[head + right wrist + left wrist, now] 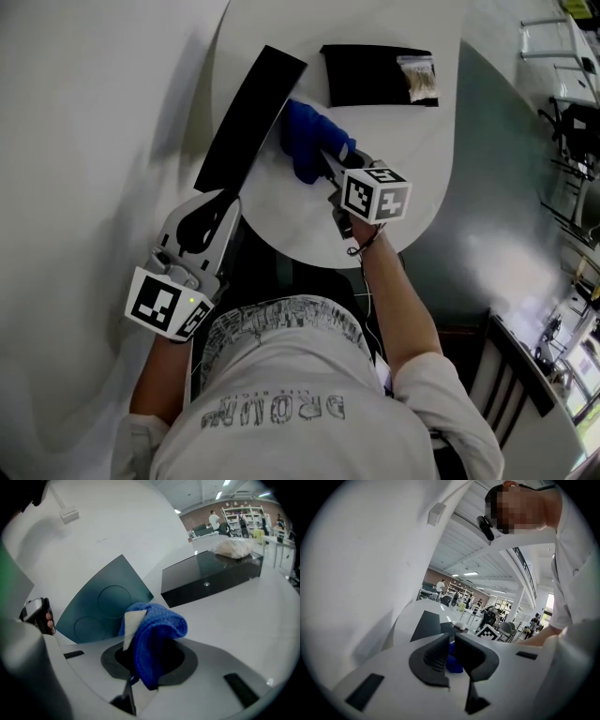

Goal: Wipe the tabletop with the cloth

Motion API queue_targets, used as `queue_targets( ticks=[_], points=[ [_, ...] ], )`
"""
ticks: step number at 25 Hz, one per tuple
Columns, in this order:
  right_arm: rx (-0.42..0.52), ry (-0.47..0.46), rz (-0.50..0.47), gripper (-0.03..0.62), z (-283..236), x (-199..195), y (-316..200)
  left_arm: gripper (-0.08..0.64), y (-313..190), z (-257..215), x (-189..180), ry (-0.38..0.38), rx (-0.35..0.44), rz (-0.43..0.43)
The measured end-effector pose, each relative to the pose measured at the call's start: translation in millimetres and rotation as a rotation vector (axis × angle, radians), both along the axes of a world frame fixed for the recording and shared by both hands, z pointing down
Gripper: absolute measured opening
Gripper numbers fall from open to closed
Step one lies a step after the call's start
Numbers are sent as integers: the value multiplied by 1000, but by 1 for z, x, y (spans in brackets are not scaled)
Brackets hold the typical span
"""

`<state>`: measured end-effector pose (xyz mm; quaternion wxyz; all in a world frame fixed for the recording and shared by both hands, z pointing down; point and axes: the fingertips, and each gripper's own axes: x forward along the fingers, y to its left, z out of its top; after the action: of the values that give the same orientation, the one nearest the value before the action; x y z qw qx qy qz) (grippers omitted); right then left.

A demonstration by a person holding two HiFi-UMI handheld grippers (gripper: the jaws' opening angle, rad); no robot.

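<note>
- Bench [422, 178]: white, with a rounded outline. Its near edge curves right under the right hand-held gripper [330, 169].
- Left hand-held gripper [220, 208]: at the near-left rim, with its body hanging off the bench. The jaws are closed to a thin slit with nothing between them. In its own view, the blue in that slit is the cloth further out.
- Right hand-held gripper: reaches in over the near edge, jaws clamped on the cloth [314, 141].
- Panel [248, 117]: long, dark and flat, running diagonally along the left side of the bench. Its near end reaches the left rim; I can't tell if it overhangs. The right gripper view shows two circles on it [101, 606].
- Box [370, 75]: low and black, at the far side, with a clear bag [417, 80] on its right end. It sits well apart from the cloth.
- Open room: there is bare white surface right of the cloth out to the right rim, and a strip between the cloth and the box. The left side is tight, since the cloth sits against or just beside the panel's right edge.
- Cloth: blue, with a terry-like texture, left of the bench's middle. It is bunched and folded over in the jaws [157, 634], and a white label [132, 627] sticks out on its left side. One fold droops in front of the jaw opening. I can't tell how much of it is flat on the bench.
</note>
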<state>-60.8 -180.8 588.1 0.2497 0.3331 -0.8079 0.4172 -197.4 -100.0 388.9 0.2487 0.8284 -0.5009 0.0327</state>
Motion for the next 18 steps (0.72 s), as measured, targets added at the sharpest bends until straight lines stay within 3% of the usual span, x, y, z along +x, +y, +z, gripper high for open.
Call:
queue_targets(
  ticks=[18],
  points=[
    [-12,35,168,87,8,137,-5,54,-21,1,108,-19,4,155]
  ],
)
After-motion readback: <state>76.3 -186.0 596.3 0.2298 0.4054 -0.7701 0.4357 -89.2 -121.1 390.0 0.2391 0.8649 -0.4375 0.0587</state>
